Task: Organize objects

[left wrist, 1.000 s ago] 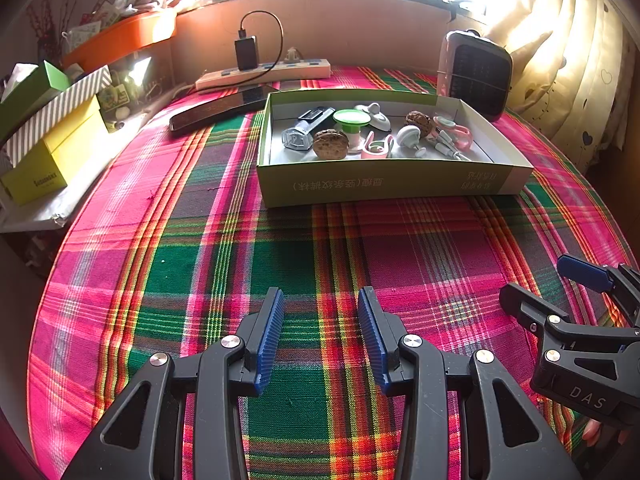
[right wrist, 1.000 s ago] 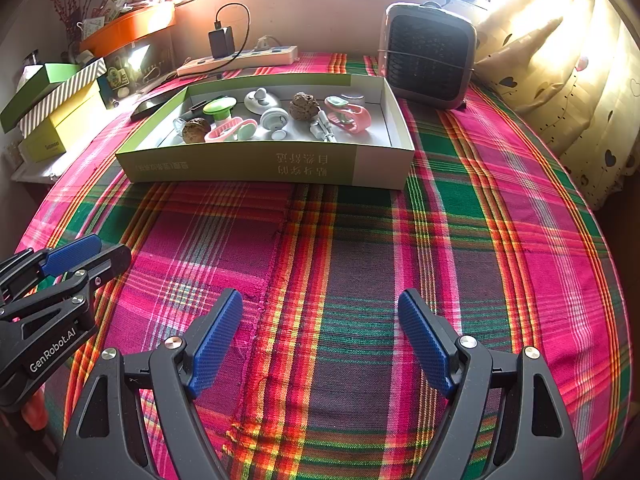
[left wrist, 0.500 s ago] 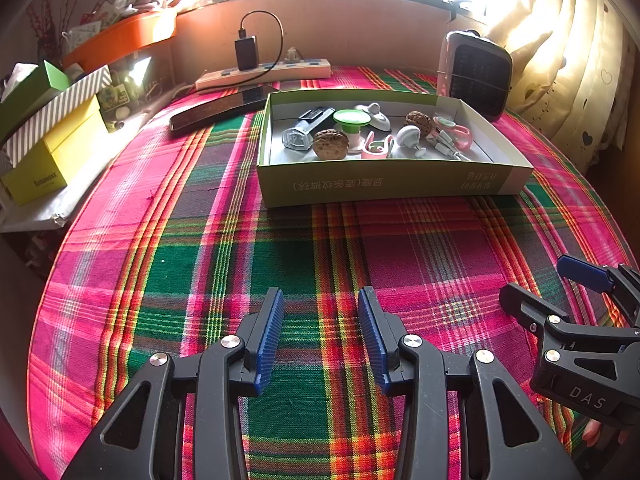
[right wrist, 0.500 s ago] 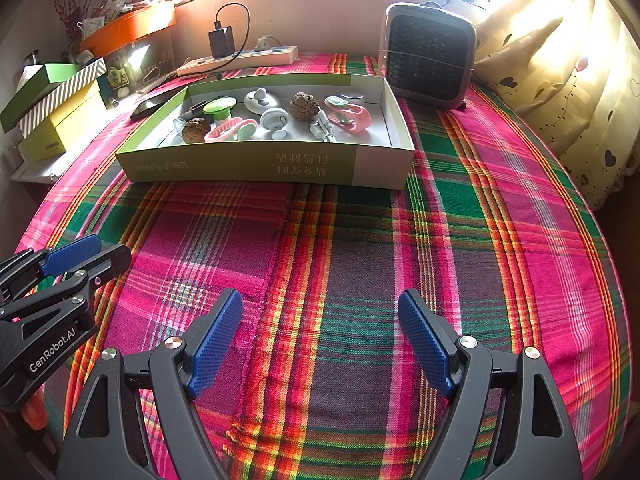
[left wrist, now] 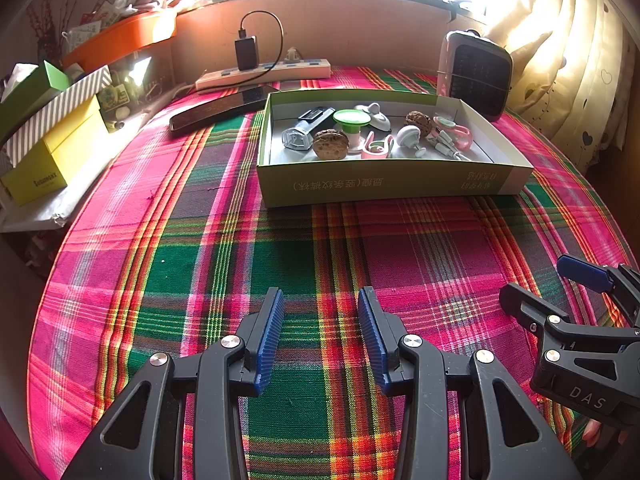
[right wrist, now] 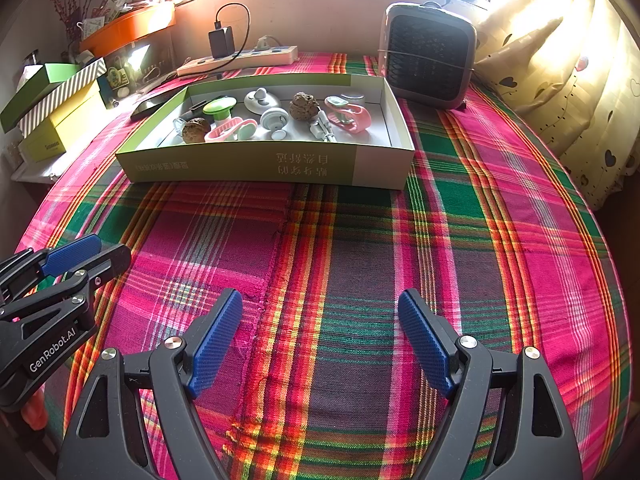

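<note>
In the left wrist view, the left gripper [left wrist: 320,336] hangs over bare plaid cloth [left wrist: 200,264] covering the worktop, its blue fingers [left wrist: 270,336] partly apart with nothing between them. The green cardboard box [left wrist: 384,184] sits well ahead of the fingers and a little to the right, toward the window, and every small item appears gathered inside it: a walnut [left wrist: 330,144], a green-topped spool [left wrist: 352,120], a white suction hook [left wrist: 409,136], a pink clip [left wrist: 378,148] and a grey clear-capped gadget [left wrist: 304,128]. That reads as things collected into one container so the cloth stays free, which suggests the sorting is largely done or the box is the source to draw from; the views do not say which. The right gripper [left wrist: 560,292] shows at the right edge, also over empty cloth. In the right wrist view, the right gripper's fingers [right wrist: 424,344] stand wide apart and empty, low over the cloth, and the box lies well beyond them, ahead and to the left, with a second walnut [right wrist: 304,106] and a pink strap-like piece [right wrist: 348,114] toward its right end. A small grey heater [right wrist: 428,56] stands just behind the box's right corner, and a power strip [right wrist: 240,60] lies along the wall behind. Both pairs of fingers are well clear of the box, so any pick would probably need a forward reach first.
</note>
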